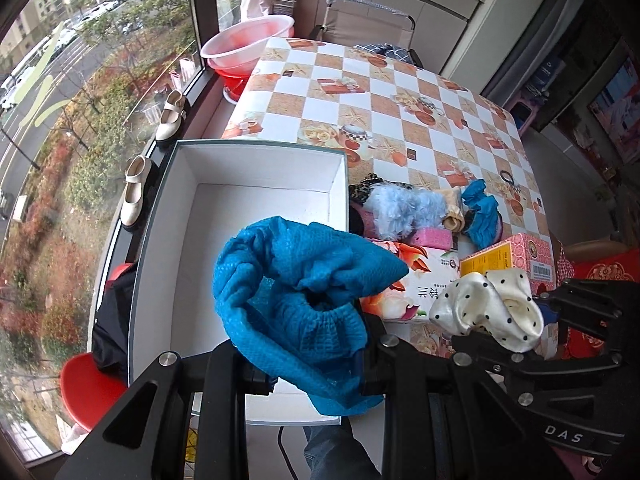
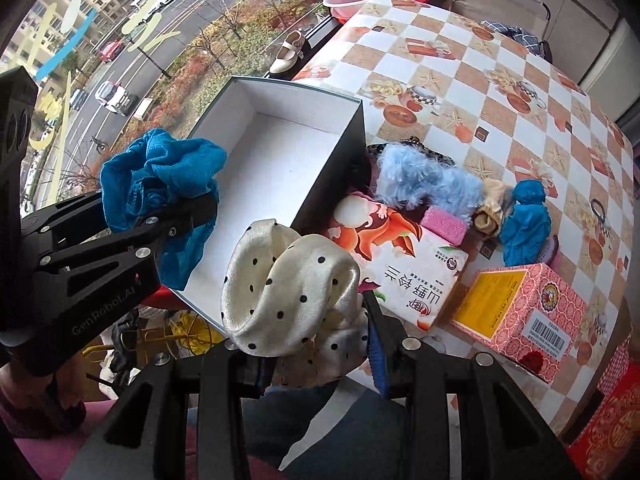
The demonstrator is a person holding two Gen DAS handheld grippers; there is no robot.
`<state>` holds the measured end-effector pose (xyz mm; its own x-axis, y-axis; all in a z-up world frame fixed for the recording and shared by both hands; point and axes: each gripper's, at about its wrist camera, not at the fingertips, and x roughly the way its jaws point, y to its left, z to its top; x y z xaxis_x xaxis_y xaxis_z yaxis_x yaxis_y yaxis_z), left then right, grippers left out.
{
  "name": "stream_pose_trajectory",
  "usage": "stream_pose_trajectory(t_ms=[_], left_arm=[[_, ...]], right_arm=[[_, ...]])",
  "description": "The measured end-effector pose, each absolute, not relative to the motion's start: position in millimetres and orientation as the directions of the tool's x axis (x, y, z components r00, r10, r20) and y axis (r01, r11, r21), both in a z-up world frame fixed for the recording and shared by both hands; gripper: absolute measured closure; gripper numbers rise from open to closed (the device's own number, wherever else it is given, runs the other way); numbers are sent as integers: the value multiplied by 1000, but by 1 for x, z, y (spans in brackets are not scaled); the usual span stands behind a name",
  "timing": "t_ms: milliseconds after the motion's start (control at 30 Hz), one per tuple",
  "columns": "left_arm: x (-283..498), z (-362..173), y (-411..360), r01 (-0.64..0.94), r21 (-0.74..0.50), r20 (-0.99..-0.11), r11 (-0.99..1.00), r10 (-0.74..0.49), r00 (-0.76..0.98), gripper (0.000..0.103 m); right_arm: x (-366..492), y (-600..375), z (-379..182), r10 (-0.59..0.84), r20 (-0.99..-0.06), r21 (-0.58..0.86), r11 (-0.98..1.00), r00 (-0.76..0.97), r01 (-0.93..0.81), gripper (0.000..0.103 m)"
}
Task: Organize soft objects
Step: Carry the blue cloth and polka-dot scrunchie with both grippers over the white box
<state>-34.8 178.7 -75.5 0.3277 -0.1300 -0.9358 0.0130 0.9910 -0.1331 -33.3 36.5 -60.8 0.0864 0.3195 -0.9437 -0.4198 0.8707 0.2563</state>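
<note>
Left claw pinches the blue shoe cover, a crinkly non-woven thing with an elastic rim. It hangs bunched above the near end of the open white box; the box looks empty inside. Right claw is pressed onto a cream polka-dot scrunchie, held just off the box's near right corner, above the floral tissue pack.

Handling, judging by looks: both pieces seem very light and fully soft, no fragility. The shoe cover is floppy and drapes over the claw, so it will likely cling or snag on a finger on release rather than drop clean; best hold is at the gathered elastic rim, where the fabric is thickest. The scrunchie is satin and looks slippery, but its puffy folds give bulk; pinch across the gathered band, not a loose frill.

Still on the tabletop, right of the box: a fluffy light-blue piece, a pink sponge-like block, a beige rolled item, and a second blue shoe cover, all close together. The fluffy one should compress a lot; grip deep into the middle. The yellow-pink carton is stiff, probably not for sorting.
</note>
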Motion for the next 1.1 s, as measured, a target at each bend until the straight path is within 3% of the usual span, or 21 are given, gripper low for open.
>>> stream_pose_trajectory(t_ms=[600,1100], left_arm=[[-80,-126,270,-274,-75,-974,959,-11,228,73],[-88,-139,283,-306,-53,-981,951,8,193,72]], right_arm=[[-32,122,-64,308,-951,238,743,3,-625,64],[-40,169,-80,300,-952,261,681,-65,-685,64]])
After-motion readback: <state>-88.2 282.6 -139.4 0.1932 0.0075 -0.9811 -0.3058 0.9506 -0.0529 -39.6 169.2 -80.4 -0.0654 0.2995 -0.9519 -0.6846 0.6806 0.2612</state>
